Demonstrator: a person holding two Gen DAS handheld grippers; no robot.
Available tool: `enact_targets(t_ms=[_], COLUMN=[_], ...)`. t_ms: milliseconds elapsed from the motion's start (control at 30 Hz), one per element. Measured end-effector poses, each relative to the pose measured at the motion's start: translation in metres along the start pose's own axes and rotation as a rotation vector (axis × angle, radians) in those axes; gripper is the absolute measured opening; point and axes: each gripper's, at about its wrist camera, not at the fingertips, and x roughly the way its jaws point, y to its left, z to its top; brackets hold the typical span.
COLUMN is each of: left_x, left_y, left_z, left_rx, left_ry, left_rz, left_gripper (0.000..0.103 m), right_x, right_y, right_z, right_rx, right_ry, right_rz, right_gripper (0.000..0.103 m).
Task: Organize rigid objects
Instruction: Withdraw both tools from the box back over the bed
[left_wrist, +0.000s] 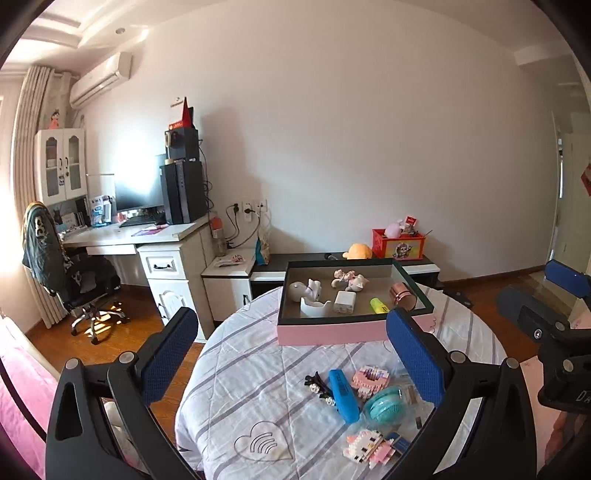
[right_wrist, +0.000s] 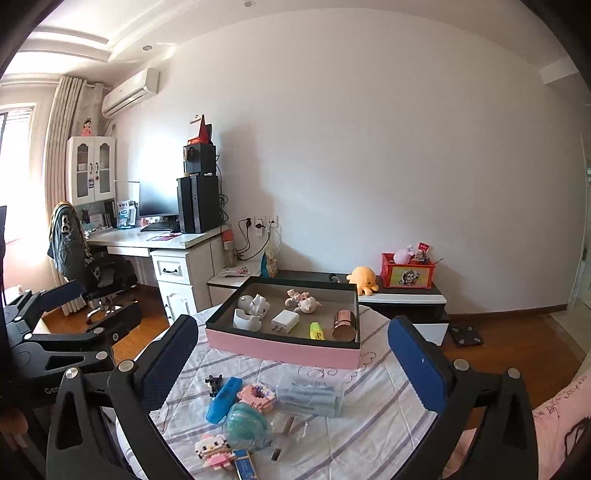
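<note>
Both claws are hanging wide, holding nothing — left gripper (left_wrist: 291, 354), right gripper (right_wrist: 293, 352). The blue highlighter (right_wrist: 223, 399) is lying at seven o'clock from the pink tray (right_wrist: 280, 349) — judging best: pinching it mid-barrel, across its width.

- Plain white wall (right_wrist: 369, 166) fills the back of the room, with a white air-conditioning unit (right_wrist: 131, 92) mounted high at its left end.
- Beige pleated curtain (right_wrist: 61, 140) hangs at far left, bright daylight flooding in beside it.
- White glass-door cabinet (right_wrist: 90, 170) stands on a white wooden desk (right_wrist: 155, 240), next to a dark monitor (right_wrist: 158, 197) and a black computer tower (right_wrist: 197, 203).
- Black office chair (left_wrist: 74, 273) sits on the warm brown wooden floor (right_wrist: 517, 339).
- Low black-and-white cabinet (right_wrist: 406, 297) runs along the wall.
</note>
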Motion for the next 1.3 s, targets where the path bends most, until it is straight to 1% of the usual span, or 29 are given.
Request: enact_targets(t_ms=[67, 200, 300, 400, 533, 733, 1033, 1167, 1300], left_x=[-0.02, -0.053, -0.072, -0.083, -0.091, -0.092, -0.08, -0.061, -0.033], left_y=[0.0, 0.004, 0.003, 0.003, 0.003, 0.003, 0.003, 0.002, 0.003], left_z=[-0.005, -0.011, -0.013, -0.013, -0.012, -0.013, -0.019, -0.03, -0.049], left_rx=[0.002, -0.021, -0.001, -0.001, -0.004, -0.006, -0.004, -0.005, -0.004], left_ry=[-0.017, -0.035, -0.061, -0.064, -0.077, -0.071, -0.027, 0.026, 0.115], left_rz=[0.007, -0.023, 0.0, -0.003, 0.003, 0.005, -0.009, -0.032, -0.045], left_gripper=[0.103, 0.103, 0.103, 0.103, 0.103, 0.103, 0.103, 0.103, 0.103], right_x=[-0.016, -0.043, -0.058, -0.071, -0.077, -0.074, -0.066, -0.052, -0.023], right_y=[0.006, 0.015, 0.017, 0.021, 0.023, 0.024, 0.025, 0.022, 0.016], right_z=[-0.007, -0.016, -0.016, -0.015, -0.015, -0.016, -0.022, -0.032, -0.056], right_rx=[0.004, 0.001, 0.004, 0.001, -0.008, -0.005, -0.006, -0.004, 0.001], right_ry=[-0.007, -0.012, -0.028, -0.039, -0.044, -0.04, -0.013, 0.031, 0.124], right_rz=[0.006, -0.009, -0.015, -0.022, -0.027, -0.025, -0.026, -0.028, -0.032], right_gripper=[0.103, 0.103, 0.103, 0.103, 0.103, 0.103, 0.103, 0.103, 0.103])
